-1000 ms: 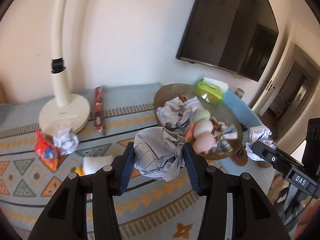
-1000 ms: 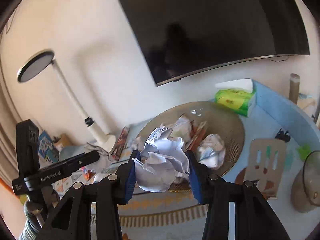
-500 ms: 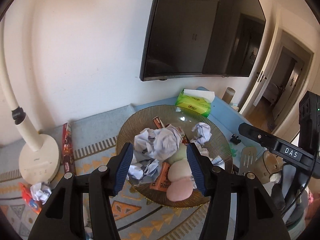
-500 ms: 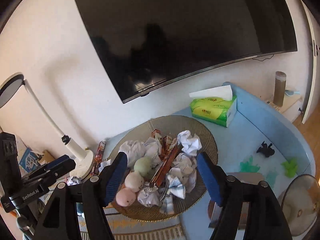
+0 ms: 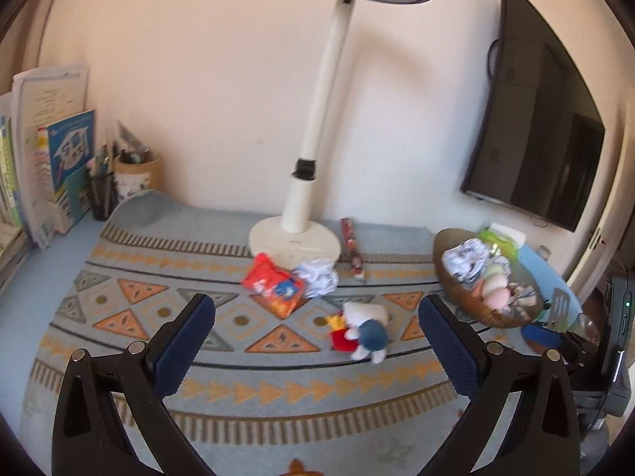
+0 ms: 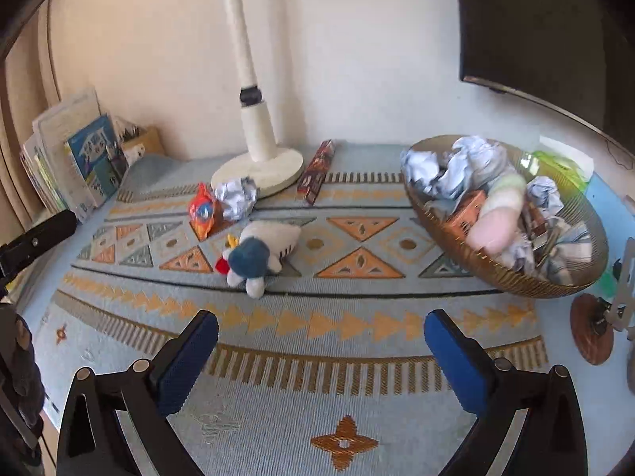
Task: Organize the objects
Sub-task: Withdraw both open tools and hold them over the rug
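Both ribbed-pad claws, left claw (image 5: 316, 331) and right claw (image 6: 320, 347), wide apart, empty, above woven mat (image 6: 357, 357).

We note a woven, matt mat (image 6: 357, 361) under both grippers; crumpled paper (image 5: 317, 277) and a glossy foil packet (image 5: 274, 283) ahead of the left gripper (image 5: 317, 333); a ribbed, metallic-looking bowl (image 6: 516, 277) right of the right gripper's (image 6: 321, 353) textured rubbery pads (image 6: 452, 353); a soft plush toy (image 6: 258, 254)
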The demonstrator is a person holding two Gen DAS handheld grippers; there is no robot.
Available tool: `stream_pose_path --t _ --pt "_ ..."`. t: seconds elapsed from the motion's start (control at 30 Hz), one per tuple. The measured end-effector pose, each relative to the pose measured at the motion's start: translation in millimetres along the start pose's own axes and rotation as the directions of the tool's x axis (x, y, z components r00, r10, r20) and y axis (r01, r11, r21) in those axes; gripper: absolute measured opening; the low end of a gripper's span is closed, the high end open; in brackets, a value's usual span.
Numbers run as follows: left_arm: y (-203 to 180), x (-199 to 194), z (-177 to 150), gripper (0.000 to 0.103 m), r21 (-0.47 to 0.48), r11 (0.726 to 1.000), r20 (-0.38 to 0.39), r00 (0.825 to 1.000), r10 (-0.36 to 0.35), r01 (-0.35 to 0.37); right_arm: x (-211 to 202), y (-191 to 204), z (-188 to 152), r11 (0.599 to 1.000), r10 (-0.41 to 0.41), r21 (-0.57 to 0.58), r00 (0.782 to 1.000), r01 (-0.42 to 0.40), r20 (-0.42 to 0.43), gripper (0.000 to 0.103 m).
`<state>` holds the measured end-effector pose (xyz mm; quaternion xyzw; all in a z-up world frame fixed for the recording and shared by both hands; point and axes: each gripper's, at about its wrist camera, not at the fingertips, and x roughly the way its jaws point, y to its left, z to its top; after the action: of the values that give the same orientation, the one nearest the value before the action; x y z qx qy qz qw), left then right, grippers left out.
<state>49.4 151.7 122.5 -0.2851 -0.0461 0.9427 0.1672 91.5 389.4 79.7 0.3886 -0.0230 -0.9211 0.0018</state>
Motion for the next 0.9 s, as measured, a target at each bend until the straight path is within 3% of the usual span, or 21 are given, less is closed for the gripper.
stream_pose_path --t 0.07,0.13,0.27,0.3,0.37,0.53,0.67,0.9 --pt "29.0 17.0 -19.9 0.102 0.005 0.995 -0.072 0.993 0.099 -0.099 27.1 14.1 -14.8 0.998 -0.037 -0.052 0.999 0.036 -0.033 0.103" --pt "56.6 35.2 -39.0 0.102 -0.013 0.987 -0.137 0.978 0.159 -0.162 41.5 24.0 -19.1 0.991 -0.090 -0.107 0.993 0.082 -0.076 0.096" --pt "97.3 56.1 -65.7 0.102 -0.189 0.962 -0.220 0.963 0.154 -0.197 35.1 20.0 -21.5 0.991 -0.096 -0.102 0.995 0.092 -0.031 0.098" --pt "99.3 56.2 -64.6 0.102 -0.205 0.962 -0.206 0.969 0.135 -0.177 35.1 15.5 -20.6 0.993 -0.085 -0.084 0.996 0.081 -0.039 0.098" --pt "96.9 54.9 -65.4 0.102 -0.190 0.954 -0.189 0.962 0.197 -0.232 40.5 7.1 -18.3 0.997 -0.069 -0.039 0.995 0.067 -0.070 0.099" --pt "85.3 60.7 -66.4 0.102 -0.129 0.970 -0.229 0.958 0.171 -0.204 45.5 -7.7 -17.8 0.996 -0.064 0.049 0.993 0.069 -0.104 0.099" --pt "88.2 64.7 -67.2 0.102 -0.141 0.972 -0.256 0.955 0.148 -0.189 38.7 -6.2 -19.0 0.996 -0.079 0.044 0.994 0.082 -0.071 0.099" --pt "87.4 67.7 -68.6 0.102 -0.141 0.974 -0.282 0.950 0.134 -0.180 42.3 -9.6 -19.1 0.993 -0.101 0.059 0.991 0.107 -0.090 0.099"
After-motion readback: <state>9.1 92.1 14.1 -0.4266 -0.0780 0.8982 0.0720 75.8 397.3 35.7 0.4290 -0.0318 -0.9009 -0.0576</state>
